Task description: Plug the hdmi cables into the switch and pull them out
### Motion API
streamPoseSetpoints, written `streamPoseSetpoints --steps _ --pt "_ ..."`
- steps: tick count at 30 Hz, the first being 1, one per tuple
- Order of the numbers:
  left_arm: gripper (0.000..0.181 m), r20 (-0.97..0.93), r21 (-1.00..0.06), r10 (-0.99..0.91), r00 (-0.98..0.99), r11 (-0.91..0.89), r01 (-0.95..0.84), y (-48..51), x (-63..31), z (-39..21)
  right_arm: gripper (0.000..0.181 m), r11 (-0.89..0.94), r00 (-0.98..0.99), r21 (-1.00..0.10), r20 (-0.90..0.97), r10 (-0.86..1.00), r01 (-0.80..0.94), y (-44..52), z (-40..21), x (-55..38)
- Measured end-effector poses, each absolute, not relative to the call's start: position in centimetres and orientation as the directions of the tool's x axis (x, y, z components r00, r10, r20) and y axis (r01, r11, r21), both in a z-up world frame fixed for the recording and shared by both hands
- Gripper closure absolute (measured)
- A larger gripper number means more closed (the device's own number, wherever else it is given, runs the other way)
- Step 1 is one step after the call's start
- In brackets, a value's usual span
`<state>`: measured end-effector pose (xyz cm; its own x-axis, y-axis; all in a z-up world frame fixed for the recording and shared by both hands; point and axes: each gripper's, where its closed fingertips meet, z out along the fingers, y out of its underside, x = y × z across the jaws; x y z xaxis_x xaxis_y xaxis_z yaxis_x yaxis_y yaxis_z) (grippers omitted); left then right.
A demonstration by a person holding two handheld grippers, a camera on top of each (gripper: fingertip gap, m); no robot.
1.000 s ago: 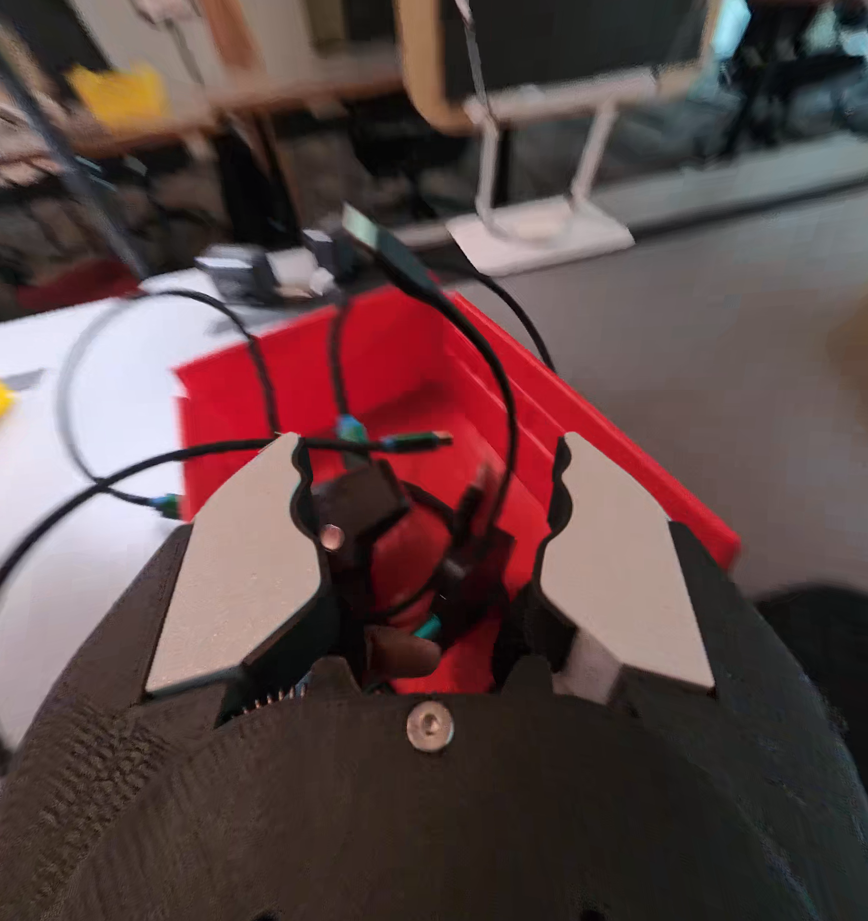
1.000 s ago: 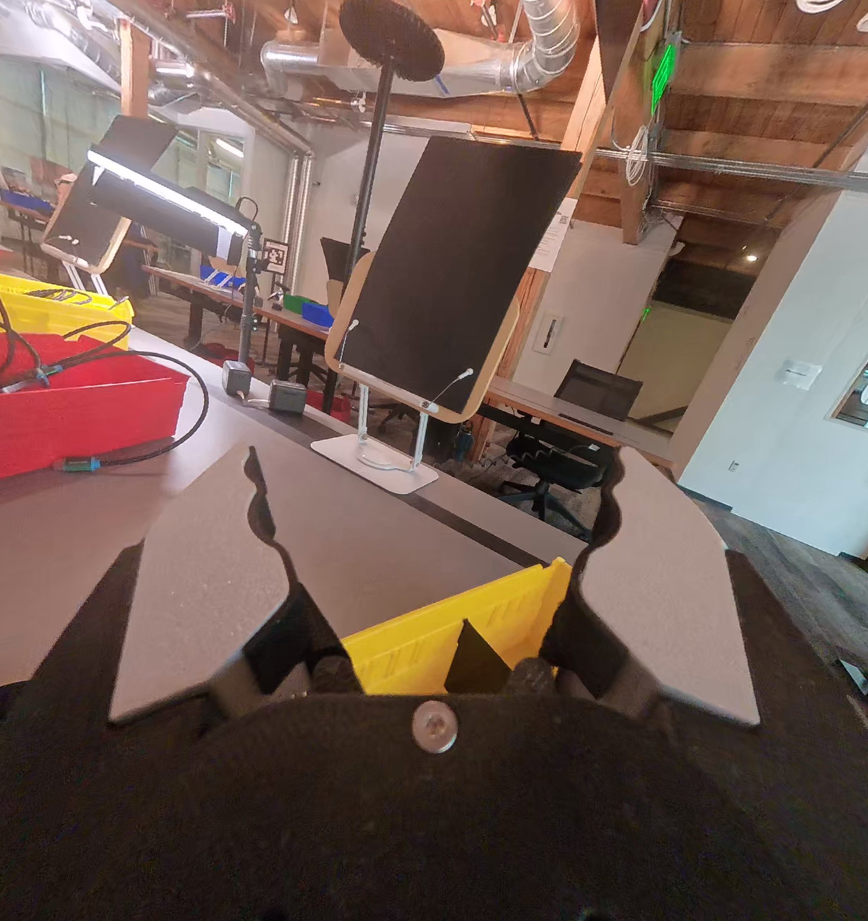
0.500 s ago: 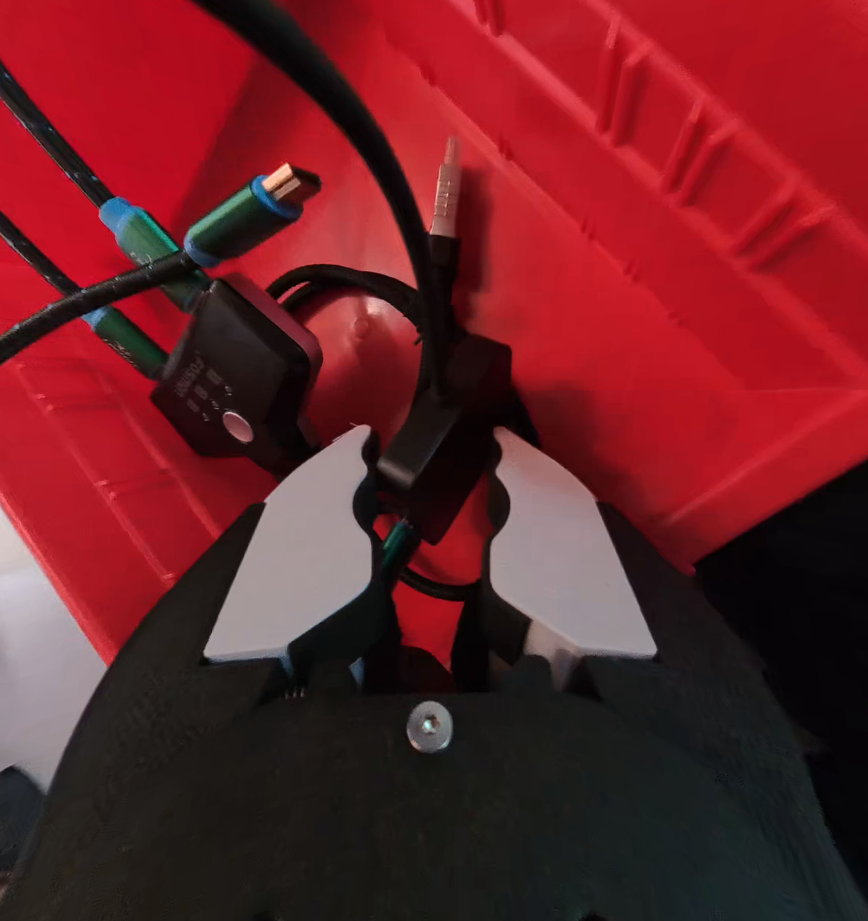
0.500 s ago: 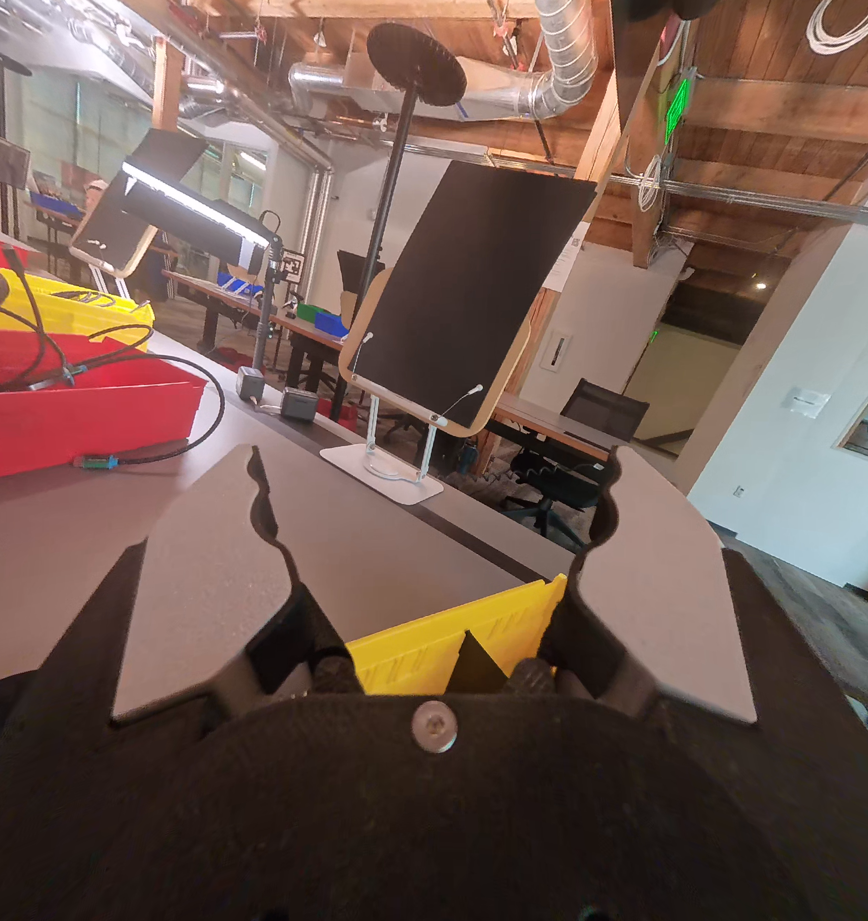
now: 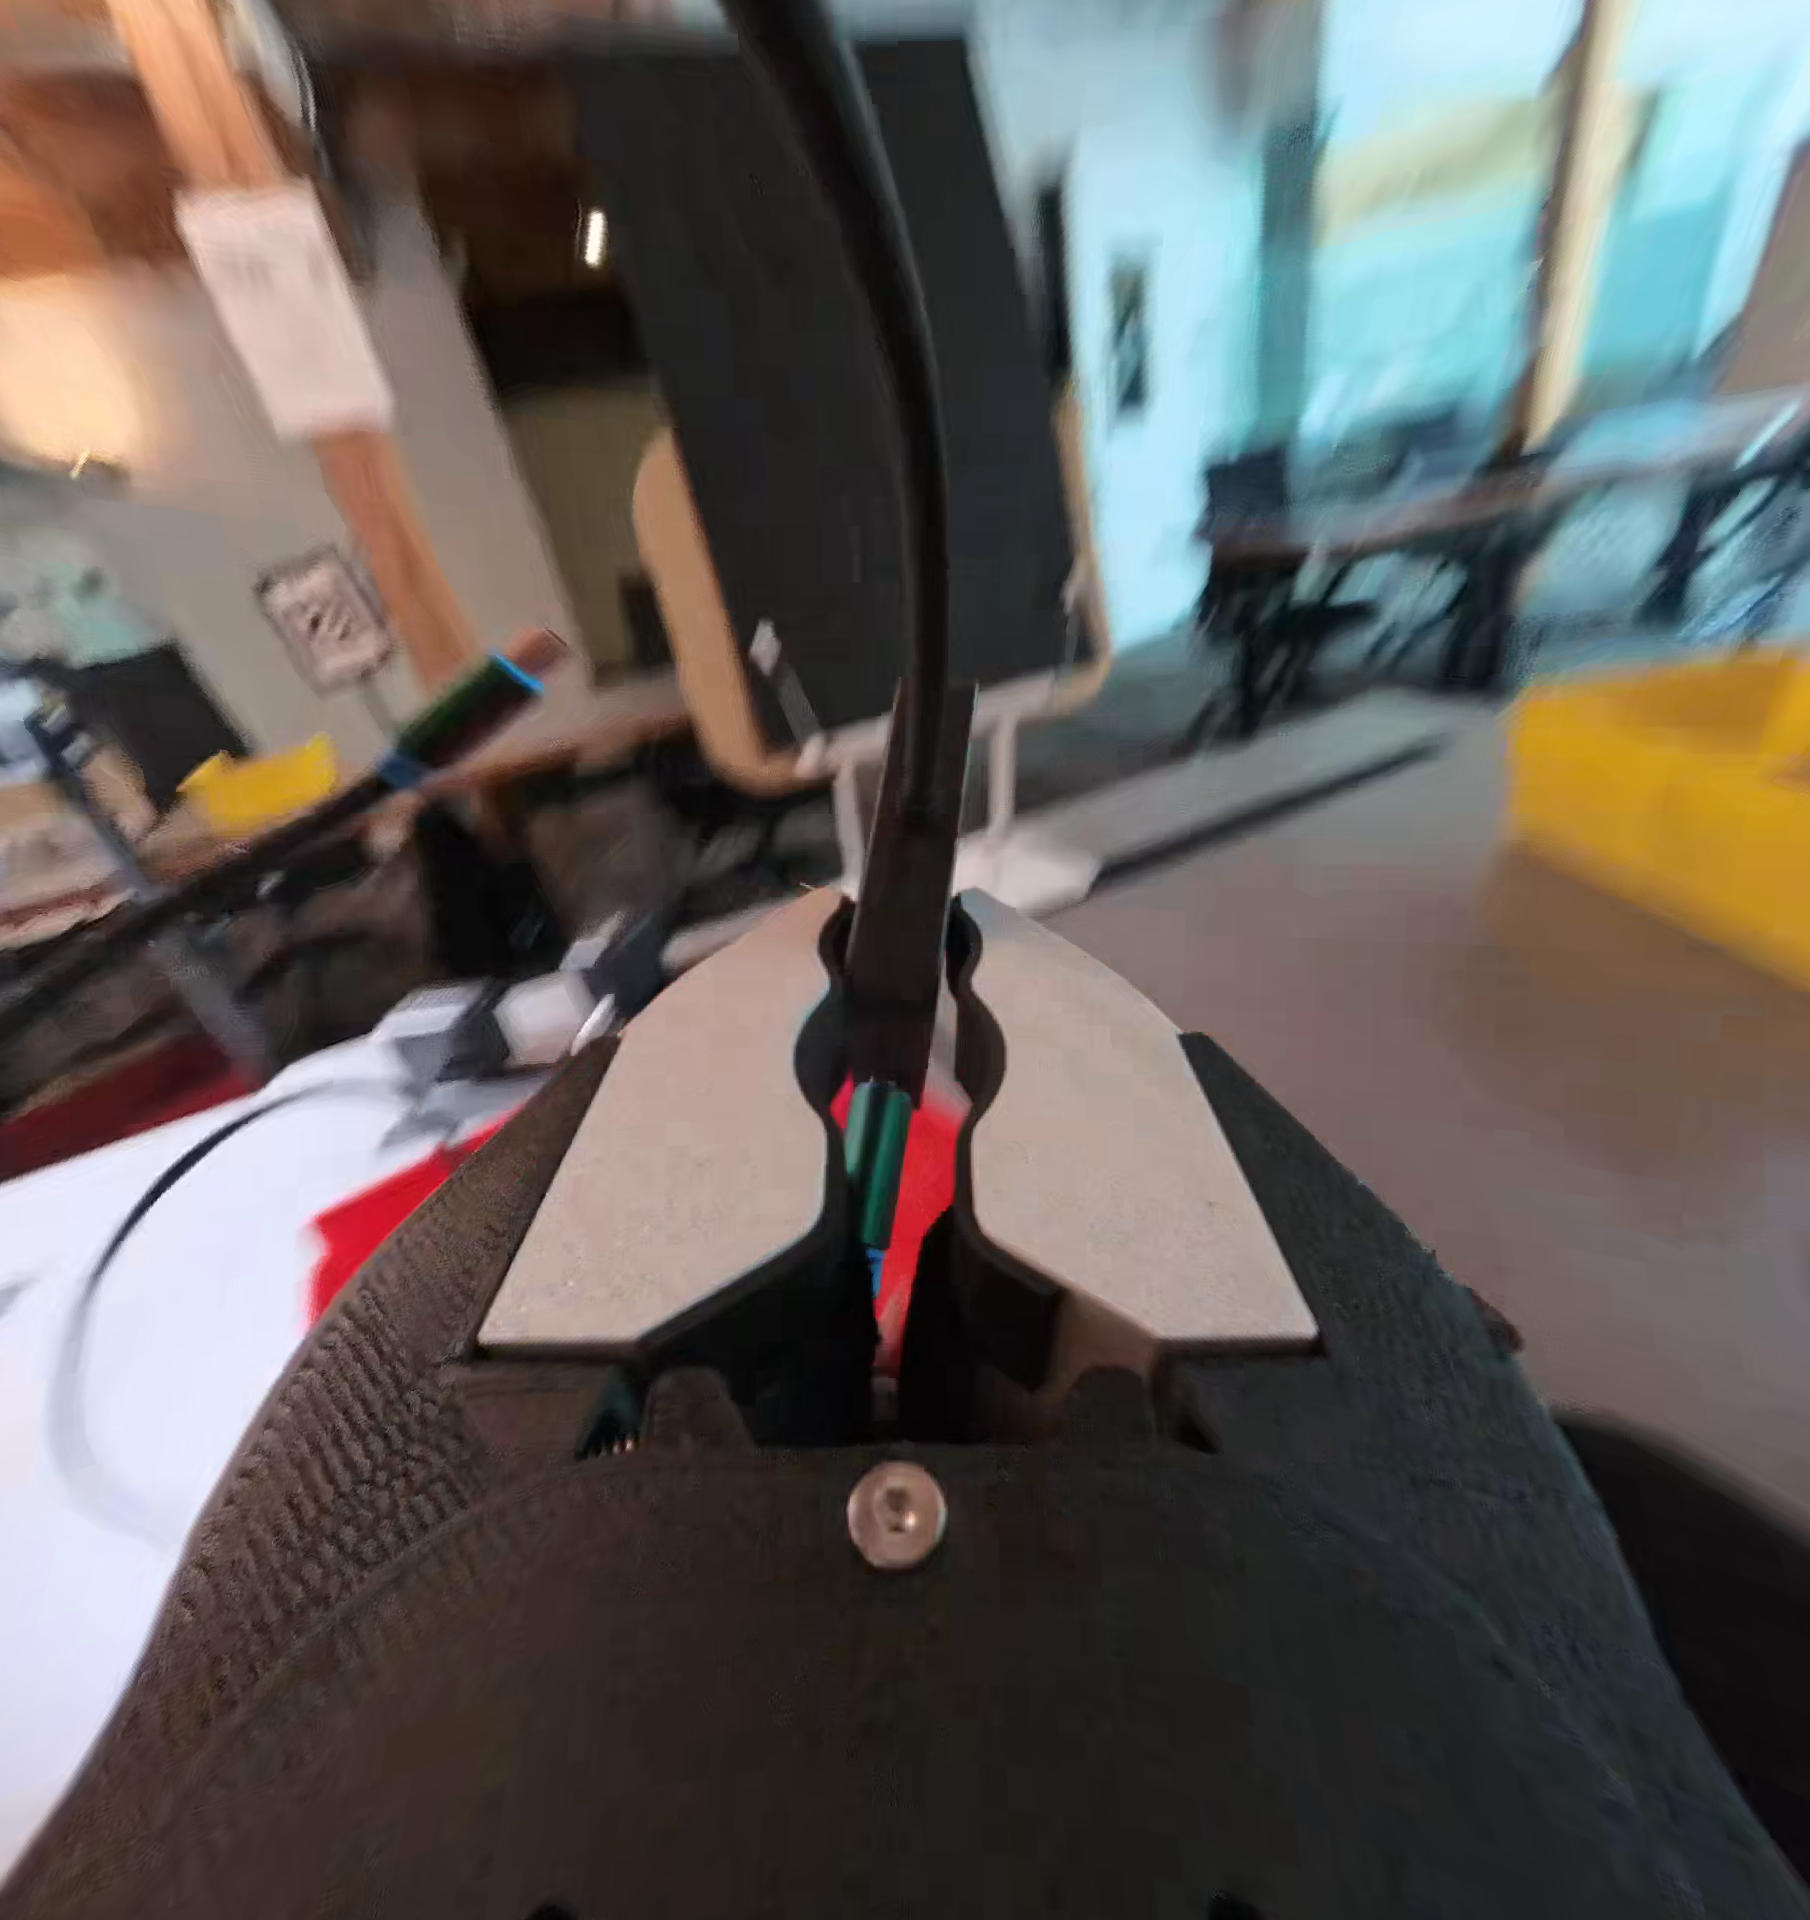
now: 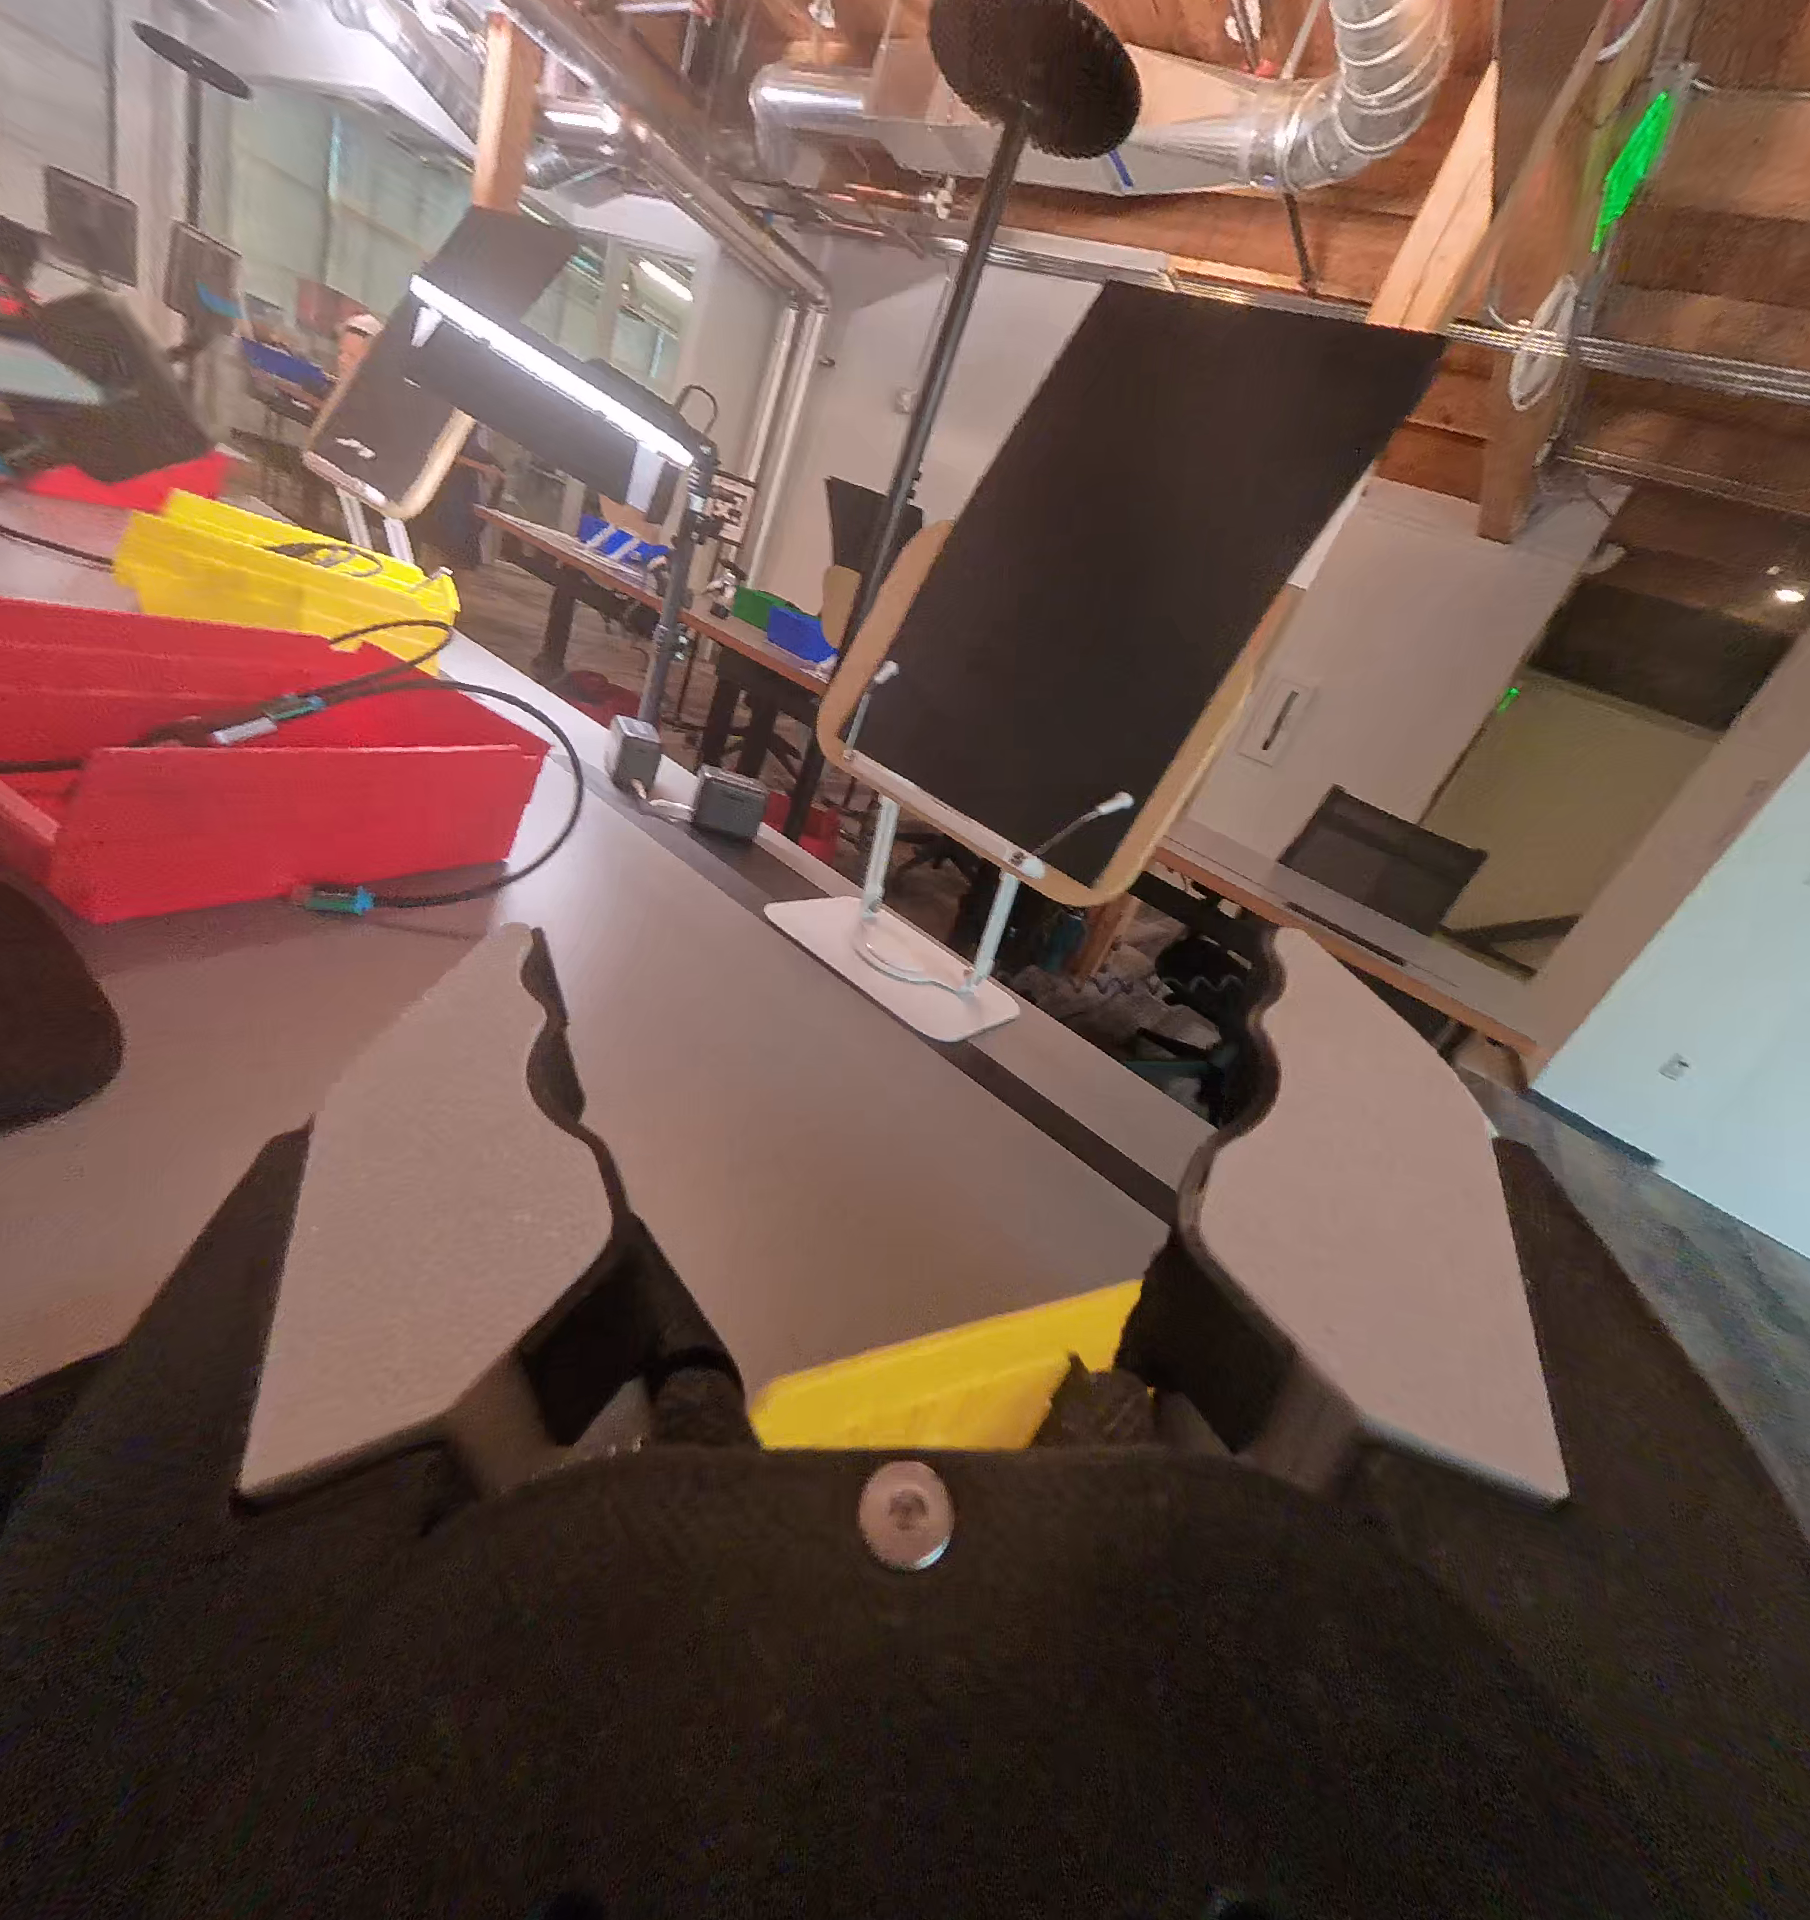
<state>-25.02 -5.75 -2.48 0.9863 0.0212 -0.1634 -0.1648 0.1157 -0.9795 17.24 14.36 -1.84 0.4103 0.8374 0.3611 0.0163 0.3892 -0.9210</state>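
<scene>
Black switch body (image 5: 893, 935) with its thick cable arcing up is pinched tight in the left gripper (image 5: 896, 925), lifted over the red bin (image 6: 257, 800) on the left, while the right gripper (image 6: 901, 997) hangs wide open with nothing in it, over the grey table (image 6: 776, 1122).

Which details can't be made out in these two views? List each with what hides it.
- Left wrist view: what black part the left gripper clamps; fingers cover it, motion blur.
- Left wrist view: where its black cable ends; cut off by the top edge.
- Right wrist view: red bin contents; its wall hides them, so the switch is unseen.
</scene>
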Motion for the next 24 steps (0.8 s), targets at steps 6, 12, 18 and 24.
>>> streamPoseSetpoints --steps 6,12,18,24 --pt "0.166 0.024 -0.830 -0.429 0.903 0.495 0.257 -7.5 -17.7 4.1 0.063 0.273 0.178 -0.953 0.248 0.952 -0.134 11.2 -2.1 11.2" --pt "0.168 0.054 -0.652 -0.759 0.649 0.466 0.599 -8.6 -10.3 6.3 0.077 0.053 -0.221 -0.957 0.119 0.968 -0.285 2.5 -2.4 3.6" --pt "0.168 0.099 -0.643 -0.870 0.483 0.315 0.698 -7.1 -3.8 5.1 0.122 -0.054 -0.408 -0.922 0.117 0.905 -0.384 -5.4 -2.3 0.3" --pt "0.168 0.134 -0.696 -0.889 0.438 0.230 0.681 -4.8 0.0 2.6 0.149 -0.193 -0.412 -0.883 0.001 0.911 -0.427 -5.5 -1.6 -0.1"
